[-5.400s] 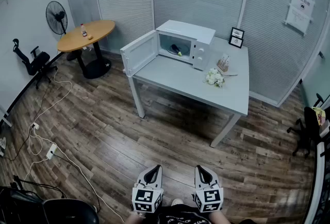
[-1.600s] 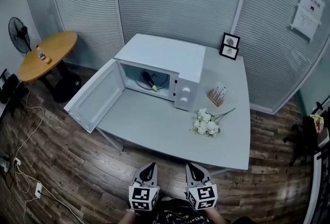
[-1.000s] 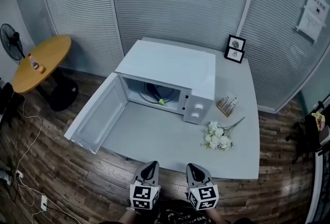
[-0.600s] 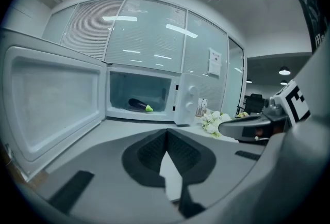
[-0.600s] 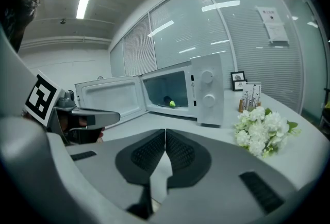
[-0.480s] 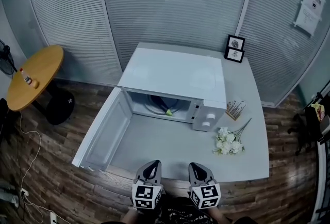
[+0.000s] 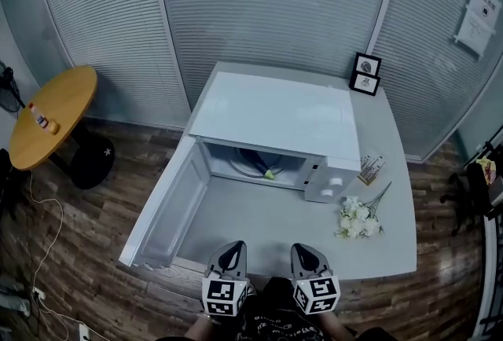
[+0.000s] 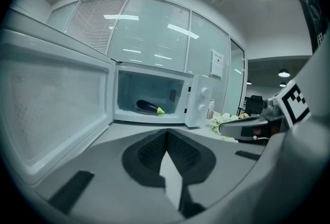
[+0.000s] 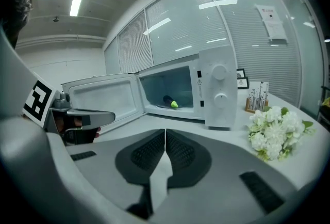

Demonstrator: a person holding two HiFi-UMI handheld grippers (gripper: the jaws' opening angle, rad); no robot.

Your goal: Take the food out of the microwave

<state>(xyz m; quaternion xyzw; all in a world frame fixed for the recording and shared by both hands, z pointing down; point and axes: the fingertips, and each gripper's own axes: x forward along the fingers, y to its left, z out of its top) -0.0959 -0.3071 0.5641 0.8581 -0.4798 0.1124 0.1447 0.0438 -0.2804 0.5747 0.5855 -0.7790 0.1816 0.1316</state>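
Observation:
A white microwave (image 7: 275, 115) stands on the grey table (image 7: 259, 233) with its door (image 7: 169, 206) swung open to the left. Inside lies a dark eggplant with a green tip (image 7: 263, 169), seen in the left gripper view (image 8: 148, 108) and in the right gripper view (image 9: 170, 101). My left gripper (image 7: 230, 253) and right gripper (image 7: 304, 255) hover side by side over the table's near edge, well short of the microwave. Both are shut with nothing between the jaws, the left gripper (image 8: 166, 135) and the right gripper (image 9: 165, 135) pointing toward the open cavity.
White flowers (image 7: 357, 220) lie to the right of the microwave, with a small wooden holder (image 7: 369, 169) behind them and two picture frames (image 7: 365, 72) at the far corner. A round wooden table (image 7: 51, 111) stands at the left. Glass walls with blinds close off the back.
I have come closer to the table, so the microwave sits nearer and more central. Both grippers now reach over the table's near edge, still shut and side by side.

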